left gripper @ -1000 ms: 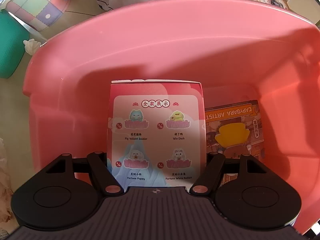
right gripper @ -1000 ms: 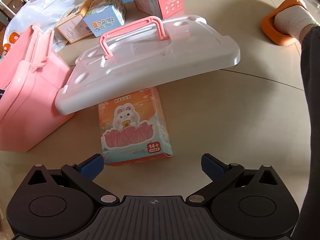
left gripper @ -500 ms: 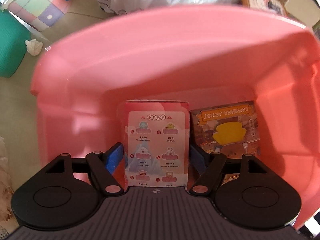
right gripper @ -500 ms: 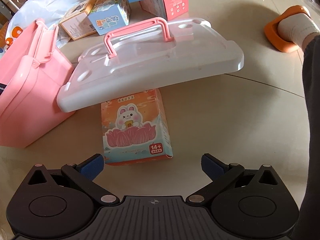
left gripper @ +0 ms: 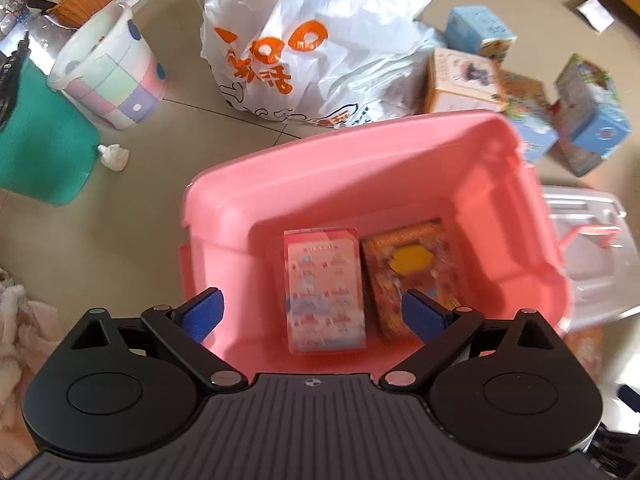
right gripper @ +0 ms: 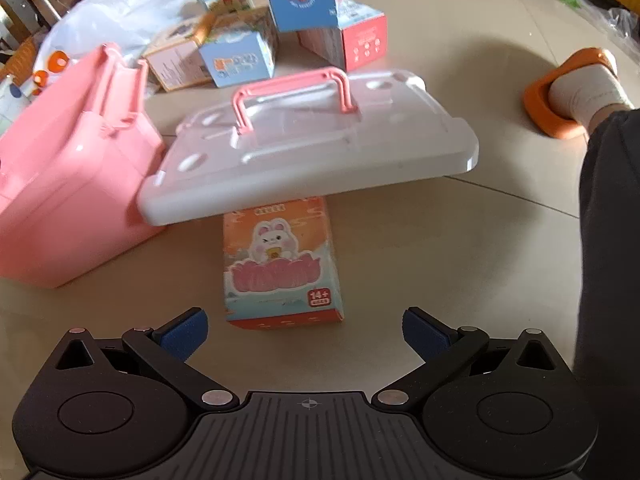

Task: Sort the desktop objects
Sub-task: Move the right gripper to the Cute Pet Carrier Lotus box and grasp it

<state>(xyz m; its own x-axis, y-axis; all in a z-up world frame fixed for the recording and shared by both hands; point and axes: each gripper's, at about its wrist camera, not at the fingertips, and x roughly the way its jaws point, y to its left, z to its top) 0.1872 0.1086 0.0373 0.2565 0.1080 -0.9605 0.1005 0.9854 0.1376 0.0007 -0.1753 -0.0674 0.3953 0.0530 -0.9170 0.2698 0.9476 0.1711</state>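
The pink bin (left gripper: 400, 168) stood on the floor holding two toy boxes flat on its bottom: a pink box (left gripper: 324, 288) and, touching its right side, an orange box (left gripper: 412, 276). Above the bin's near wall, the left tongs (left gripper: 312, 312) were spread wide and empty. The right tongs (right gripper: 306, 330) were spread too, just short of a rabbit box (right gripper: 282, 264) lying right of the bin, partly beneath the bin's translucent lid (right gripper: 320, 148).

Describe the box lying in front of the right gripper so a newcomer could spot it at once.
Find the white lid with a pink handle beside the pink bin. The box lies on the floor, its far end under the lid's near edge. It alone shows a white rabbit on orange.
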